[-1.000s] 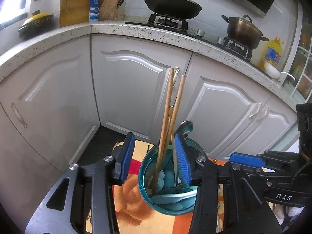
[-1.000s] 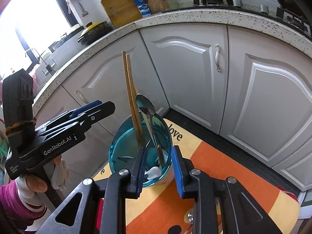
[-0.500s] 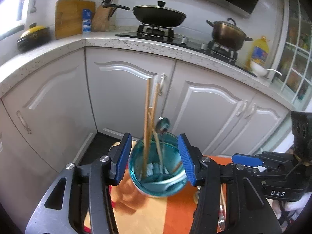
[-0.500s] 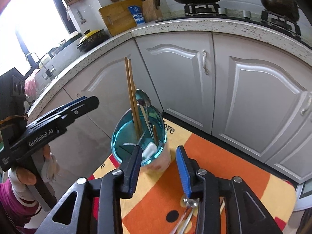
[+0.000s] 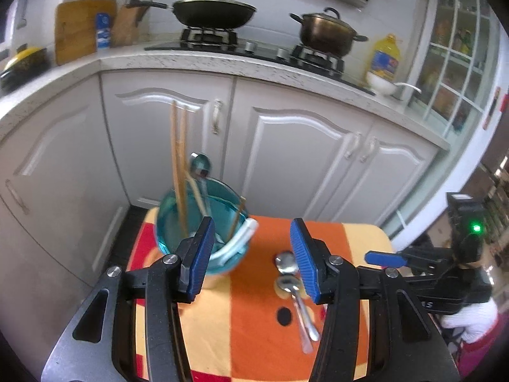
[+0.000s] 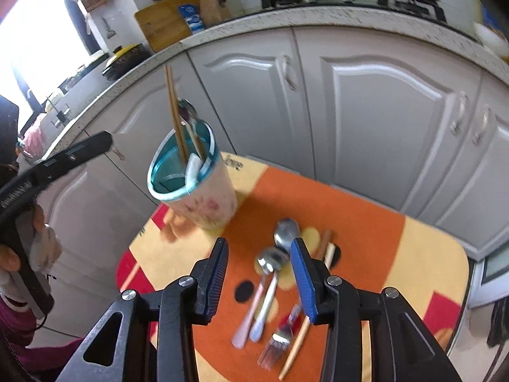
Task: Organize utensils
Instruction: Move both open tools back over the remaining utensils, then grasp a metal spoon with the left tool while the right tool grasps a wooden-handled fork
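Cup point(image 6: 194, 187) stands near the far left corner of the surface point(image 6: 381, 254), holding chopsticks point(image 6: 173, 108), a metal spoon point(image 6: 187, 114) and white utensils. Two spoons point(image 6: 276, 254), a fork point(image 6: 280, 340) and a wooden stick lie loose at mid-surface. Left gripper point(image 5: 251, 256): fingers wide, nothing between. Right gripper point(image 6: 259, 275): fingers opening, empty, above the loose spoons.

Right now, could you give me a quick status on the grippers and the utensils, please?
Left gripper open, empty. Right gripper opening, nothing between jaws. Cup holds chopsticks; spoons and fork lie on the mat. Nothing in the way.
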`<move>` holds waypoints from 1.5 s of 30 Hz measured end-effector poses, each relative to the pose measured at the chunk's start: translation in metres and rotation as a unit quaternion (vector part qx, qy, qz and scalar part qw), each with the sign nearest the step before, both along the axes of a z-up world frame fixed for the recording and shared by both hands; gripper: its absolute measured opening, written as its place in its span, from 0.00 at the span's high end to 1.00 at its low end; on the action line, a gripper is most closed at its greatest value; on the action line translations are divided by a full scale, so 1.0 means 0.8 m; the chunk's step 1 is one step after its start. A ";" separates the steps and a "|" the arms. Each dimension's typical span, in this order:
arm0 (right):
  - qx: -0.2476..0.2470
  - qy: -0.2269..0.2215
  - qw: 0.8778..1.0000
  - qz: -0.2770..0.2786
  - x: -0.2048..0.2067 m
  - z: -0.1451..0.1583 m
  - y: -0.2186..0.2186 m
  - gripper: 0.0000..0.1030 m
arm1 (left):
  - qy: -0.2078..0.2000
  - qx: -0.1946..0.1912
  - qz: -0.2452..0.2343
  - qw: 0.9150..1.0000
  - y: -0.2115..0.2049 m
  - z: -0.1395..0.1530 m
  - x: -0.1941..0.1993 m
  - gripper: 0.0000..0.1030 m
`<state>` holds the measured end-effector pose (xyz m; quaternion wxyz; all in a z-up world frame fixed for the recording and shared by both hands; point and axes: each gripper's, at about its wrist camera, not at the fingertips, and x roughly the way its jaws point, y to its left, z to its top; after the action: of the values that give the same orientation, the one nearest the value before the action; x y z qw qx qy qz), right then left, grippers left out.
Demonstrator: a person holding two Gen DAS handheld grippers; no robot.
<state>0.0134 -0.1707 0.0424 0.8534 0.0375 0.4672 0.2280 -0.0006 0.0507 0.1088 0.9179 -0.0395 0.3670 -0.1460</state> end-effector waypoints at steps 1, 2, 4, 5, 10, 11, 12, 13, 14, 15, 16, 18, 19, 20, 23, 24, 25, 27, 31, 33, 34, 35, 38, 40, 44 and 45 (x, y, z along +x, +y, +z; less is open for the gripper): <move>-0.002 0.005 1.000 -0.002 -0.004 -0.006 -0.004 0.62 | 0.002 0.000 -0.005 1.000 -0.003 -0.001 -0.002 0.53; -0.005 0.011 1.000 -0.004 -0.008 -0.013 -0.008 0.62 | 0.006 -0.002 -0.012 1.000 -0.007 -0.004 -0.006 0.53; -0.012 0.021 1.000 -0.006 -0.014 -0.027 -0.016 0.62 | 0.017 -0.007 -0.024 1.000 -0.014 -0.011 -0.011 0.46; -0.016 0.024 1.000 -0.008 -0.016 -0.033 -0.019 0.62 | 0.025 -0.011 -0.032 0.999 -0.019 -0.017 -0.013 0.41; -0.017 0.045 0.998 -0.028 -0.018 -0.068 -0.032 0.62 | 0.068 -0.007 -0.052 0.996 -0.043 -0.058 -0.025 0.41; -0.016 0.050 0.998 -0.030 -0.018 -0.075 -0.033 0.62 | 0.079 -0.005 -0.057 0.995 -0.049 -0.070 -0.026 0.41; -0.017 0.055 0.998 -0.031 -0.019 -0.080 -0.034 0.62 | 0.089 -0.004 -0.061 0.994 -0.055 -0.080 -0.027 0.41; -0.019 0.060 0.998 -0.031 -0.018 -0.087 -0.034 0.62 | 0.097 -0.003 -0.064 0.993 -0.059 -0.088 -0.026 0.41; -0.020 0.062 0.997 -0.030 -0.018 -0.092 -0.034 0.62 | 0.106 -0.003 -0.067 0.992 -0.065 -0.098 -0.026 0.41; -0.020 0.064 0.997 -0.030 -0.018 -0.096 -0.035 0.62 | 0.119 -0.004 -0.069 0.990 -0.071 -0.111 -0.024 0.41; -0.017 0.067 0.997 -0.030 -0.016 -0.099 -0.035 0.62 | 0.130 -0.005 -0.071 0.989 -0.075 -0.121 -0.021 0.41; -0.014 0.070 0.997 -0.032 -0.013 -0.106 -0.037 0.62 | 0.149 -0.007 -0.072 0.986 -0.081 -0.140 -0.015 0.41; -0.014 0.071 0.997 -0.033 -0.011 -0.109 -0.038 0.62 | 0.155 -0.005 -0.071 0.985 -0.084 -0.148 -0.012 0.41; -0.013 0.071 0.997 -0.034 -0.008 -0.111 -0.039 0.64 | 0.161 -0.002 -0.071 0.984 -0.087 -0.158 -0.008 0.41; -0.016 0.072 0.997 -0.033 -0.001 -0.115 -0.041 0.67 | 0.173 -0.001 -0.071 0.982 -0.095 -0.177 0.003 0.41; -0.019 0.072 0.997 -0.033 0.001 -0.116 -0.042 0.67 | 0.178 0.000 -0.072 0.981 -0.099 -0.184 0.006 0.41; -0.021 0.073 0.997 -0.033 0.003 -0.118 -0.042 0.67 | 0.182 0.002 -0.074 0.980 -0.101 -0.189 0.010 0.41; -0.021 0.076 0.996 -0.034 0.006 -0.122 -0.044 0.67 | 0.186 0.006 -0.075 0.980 -0.108 -0.199 0.016 0.42; -0.014 0.084 0.996 -0.038 0.006 -0.127 -0.049 0.67 | 0.193 0.005 -0.070 0.979 -0.117 -0.214 0.032 0.51; -0.007 0.084 0.996 -0.036 0.005 -0.126 -0.050 0.67 | 0.195 0.008 -0.068 0.979 -0.122 -0.221 0.040 0.59; -0.001 0.084 0.996 -0.034 0.004 -0.125 -0.049 0.67 | 0.198 0.010 -0.066 0.978 -0.124 -0.224 0.044 0.63; 0.002 0.083 0.996 -0.031 0.004 -0.124 -0.048 0.67 | 0.202 0.009 -0.064 0.977 -0.125 -0.228 0.048 0.67; 0.008 0.082 0.996 -0.019 0.001 -0.123 -0.041 0.70 | 0.216 0.008 -0.056 0.975 -0.126 -0.240 0.058 0.77; 0.013 0.083 0.996 -0.008 -0.001 -0.122 -0.035 0.73 | 0.223 0.003 -0.055 0.973 -0.125 -0.246 0.061 0.83; 0.003 0.086 0.996 0.003 0.003 -0.129 -0.021 0.74 | 0.220 -0.002 -0.048 0.974 -0.121 -0.249 0.065 0.95; 0.001 0.088 0.996 0.001 0.008 -0.132 -0.018 0.75 | 0.222 -0.009 -0.043 0.974 -0.116 -0.248 0.066 0.95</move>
<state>0.0202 -0.1852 -0.0632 0.8086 0.0577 0.5404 0.2255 0.0519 -0.0424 -0.0896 0.8059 -0.0631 0.5616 -0.1763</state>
